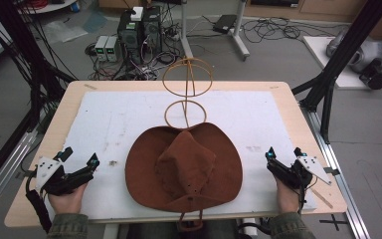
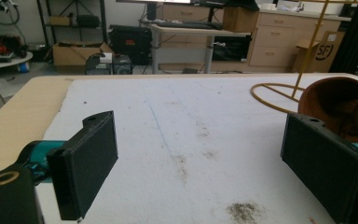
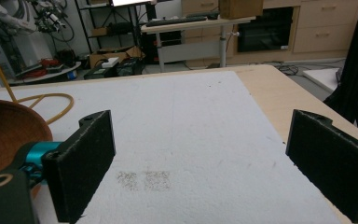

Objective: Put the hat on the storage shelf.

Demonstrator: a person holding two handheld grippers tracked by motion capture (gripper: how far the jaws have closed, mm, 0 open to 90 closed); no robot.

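Observation:
A brown wide-brimmed hat (image 1: 184,167) lies flat on the white mat (image 1: 109,124) near the table's front edge, its chin cord hanging over the edge. Behind it stands a yellow wire hat stand (image 1: 187,87) with a ring base. My left gripper (image 1: 79,160) rests open at the front left, well clear of the brim. My right gripper (image 1: 284,153) rests open at the front right, also apart from the hat. The hat's edge (image 2: 340,105) and the stand's ring (image 2: 272,95) appear at the right of the left gripper view. The brim (image 3: 4,133) appears at the left of the right gripper view.
The wooden table (image 1: 45,144) borders the mat on all sides. Black frame posts (image 1: 343,55) rise at the right and left. Computers and cables (image 1: 139,35) sit on the floor beyond the far edge. Bare mat lies ahead of both grippers.

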